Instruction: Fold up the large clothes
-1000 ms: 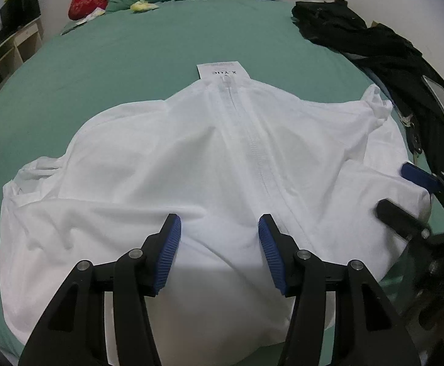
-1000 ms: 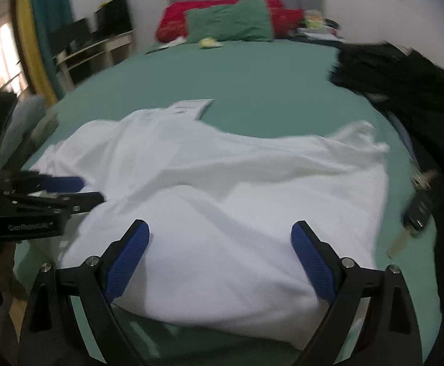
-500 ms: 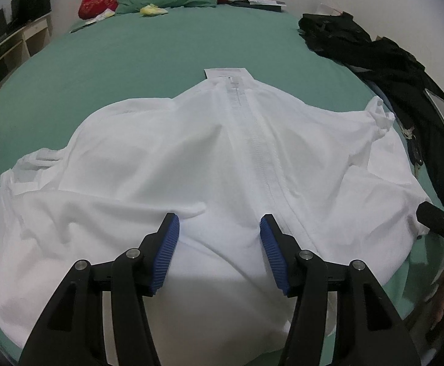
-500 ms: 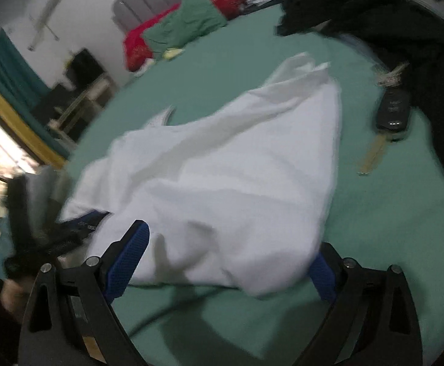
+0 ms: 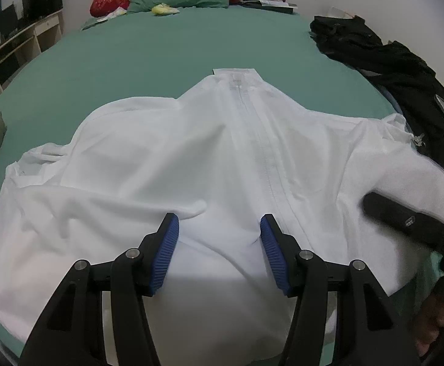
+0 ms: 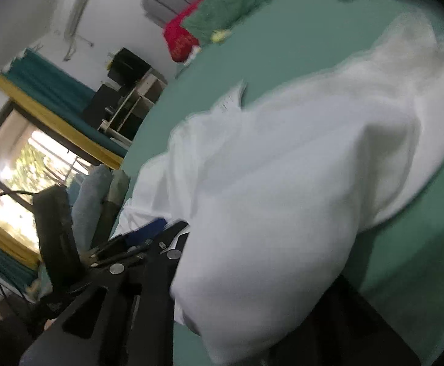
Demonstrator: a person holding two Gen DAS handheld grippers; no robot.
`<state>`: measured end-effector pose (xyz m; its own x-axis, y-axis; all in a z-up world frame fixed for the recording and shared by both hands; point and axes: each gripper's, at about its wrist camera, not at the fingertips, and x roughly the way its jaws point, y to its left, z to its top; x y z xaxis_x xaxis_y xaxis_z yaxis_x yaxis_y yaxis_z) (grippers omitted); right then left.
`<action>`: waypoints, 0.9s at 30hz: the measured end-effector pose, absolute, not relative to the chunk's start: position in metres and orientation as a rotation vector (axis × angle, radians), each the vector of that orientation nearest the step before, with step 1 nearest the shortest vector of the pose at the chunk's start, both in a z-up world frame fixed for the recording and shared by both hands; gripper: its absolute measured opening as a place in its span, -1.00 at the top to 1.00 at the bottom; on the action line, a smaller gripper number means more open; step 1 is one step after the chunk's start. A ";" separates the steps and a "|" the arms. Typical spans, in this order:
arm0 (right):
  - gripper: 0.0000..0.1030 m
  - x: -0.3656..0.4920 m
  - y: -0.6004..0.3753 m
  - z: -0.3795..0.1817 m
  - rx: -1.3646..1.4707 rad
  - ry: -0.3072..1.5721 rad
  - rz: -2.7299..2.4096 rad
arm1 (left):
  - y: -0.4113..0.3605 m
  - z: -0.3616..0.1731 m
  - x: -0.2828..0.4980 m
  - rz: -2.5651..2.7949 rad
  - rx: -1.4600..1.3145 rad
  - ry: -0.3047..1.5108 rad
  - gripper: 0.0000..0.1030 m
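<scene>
white jacket (image 5: 167, 164) | neck label (image 5: 235, 74): print too small to read

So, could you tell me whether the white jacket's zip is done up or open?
Done up. In the left wrist view the zip runs closed from the collar down the white jacket, with both front panels joined and no gap.

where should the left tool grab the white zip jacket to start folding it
Probably the loose sleeve end at the jacket's left edge, coming in from the open bed side. The white jacket lies spread flat, zip up, so its middle gives nothing to pinch, while that sleeve is bunched and raised. The left tool stands open over the hem.
</scene>
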<state>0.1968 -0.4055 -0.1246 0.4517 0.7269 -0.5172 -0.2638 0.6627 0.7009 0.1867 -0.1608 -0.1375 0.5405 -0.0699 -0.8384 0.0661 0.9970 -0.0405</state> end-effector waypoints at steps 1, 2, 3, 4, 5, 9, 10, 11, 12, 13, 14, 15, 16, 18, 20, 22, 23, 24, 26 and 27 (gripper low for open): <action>0.68 0.195 -0.404 -0.118 0.570 0.889 0.652 | -0.161 -0.138 0.187 -0.083 -0.007 0.995 -0.13; 0.68 0.193 -0.400 -0.109 0.543 0.869 0.640 | -0.160 -0.138 0.187 -0.085 -0.008 0.993 -0.13; 0.68 0.192 -0.397 -0.104 0.527 0.862 0.636 | -0.160 -0.138 0.187 -0.087 -0.008 0.991 -0.13; 0.68 0.190 -0.393 -0.100 0.502 0.855 0.632 | -0.160 -0.138 0.188 -0.089 -0.011 0.988 -0.13; 0.68 0.187 -0.383 -0.090 0.404 0.839 0.613 | -0.159 -0.138 0.188 -0.092 -0.012 0.987 -0.13; 0.68 0.178 -0.362 -0.072 0.254 0.802 0.585 | -0.158 -0.134 0.190 -0.104 0.004 0.995 -0.13; 0.68 0.177 -0.359 -0.069 0.229 0.796 0.578 | -0.156 -0.132 0.191 -0.072 0.016 1.002 -0.13; 0.68 0.175 -0.354 -0.066 0.195 0.790 0.568 | -0.155 -0.130 0.191 -0.052 0.020 1.007 -0.13; 0.68 0.175 -0.352 -0.064 0.178 0.789 0.562 | -0.153 -0.129 0.192 -0.053 0.013 1.008 -0.13; 0.68 0.175 -0.350 -0.063 0.162 0.789 0.555 | -0.150 -0.127 0.191 -0.059 0.002 1.009 -0.13; 0.68 0.174 -0.347 -0.061 0.145 0.792 0.544 | -0.145 -0.123 0.190 -0.070 -0.012 1.014 -0.13; 0.68 0.174 -0.343 -0.060 0.127 0.797 0.532 | -0.139 -0.119 0.188 -0.077 -0.026 1.012 -0.13; 0.68 0.174 -0.338 -0.058 0.108 0.803 0.524 | -0.132 -0.115 0.186 -0.085 -0.040 1.005 -0.13; 0.69 0.174 -0.325 -0.053 0.071 0.811 0.510 | -0.119 -0.106 0.181 -0.100 -0.052 0.987 -0.13; 0.68 0.174 -0.314 -0.050 0.027 0.820 0.498 | -0.103 -0.097 0.177 -0.107 -0.048 0.968 -0.13; 0.68 0.173 -0.298 -0.046 -0.020 0.831 0.483 | -0.081 -0.090 0.172 -0.102 -0.045 0.960 -0.14; 0.68 0.174 -0.289 -0.044 -0.047 0.840 0.478 | -0.072 -0.089 0.169 -0.085 -0.036 0.952 -0.14; 0.67 0.174 -0.280 -0.043 -0.075 0.846 0.475 | -0.063 -0.088 0.166 -0.061 -0.018 0.937 -0.14; 0.64 0.174 -0.263 -0.042 -0.120 0.859 0.477 | -0.039 -0.089 0.161 -0.002 0.025 0.909 -0.14; 0.62 0.175 -0.252 -0.042 -0.142 0.868 0.482 | -0.029 -0.091 0.159 0.012 0.022 0.911 -0.14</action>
<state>0.1749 -0.2519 -0.0425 0.5475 0.3480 -0.7610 -0.4616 0.8841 0.0723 0.1594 -0.0289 -0.0910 0.6132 0.0202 -0.7897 -0.0013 0.9997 0.0246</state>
